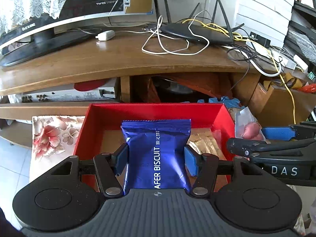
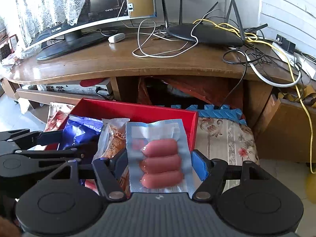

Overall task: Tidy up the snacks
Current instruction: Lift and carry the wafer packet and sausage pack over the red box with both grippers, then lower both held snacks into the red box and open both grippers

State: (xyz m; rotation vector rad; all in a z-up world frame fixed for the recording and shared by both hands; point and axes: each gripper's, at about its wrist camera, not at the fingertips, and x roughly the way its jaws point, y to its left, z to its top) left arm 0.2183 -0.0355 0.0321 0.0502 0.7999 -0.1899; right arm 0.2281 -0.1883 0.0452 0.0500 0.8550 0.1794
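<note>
Left tongs (image 1: pixel 156 157) clamp blue biscuit packet (image 1: pixel 156 148) over red box (image 1: pixel 98 122).

Bright daylight; fisheye-bent edges; sharp

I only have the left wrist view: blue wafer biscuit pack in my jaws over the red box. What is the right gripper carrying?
Observer: The right gripper is shut on a clear sausage pack with three pink sausages inside.
Operator: Is it over the box too?
Observer: It hangs at the right-hand end of the red box, partly over the floral cloth.
Operator: Anything else near it that I am missing?
Observer: An orange snack in a clear wrapper sits just left of the sausage pack, between it and your wafer biscuit pack, which the left gripper grips by its sides.
</note>
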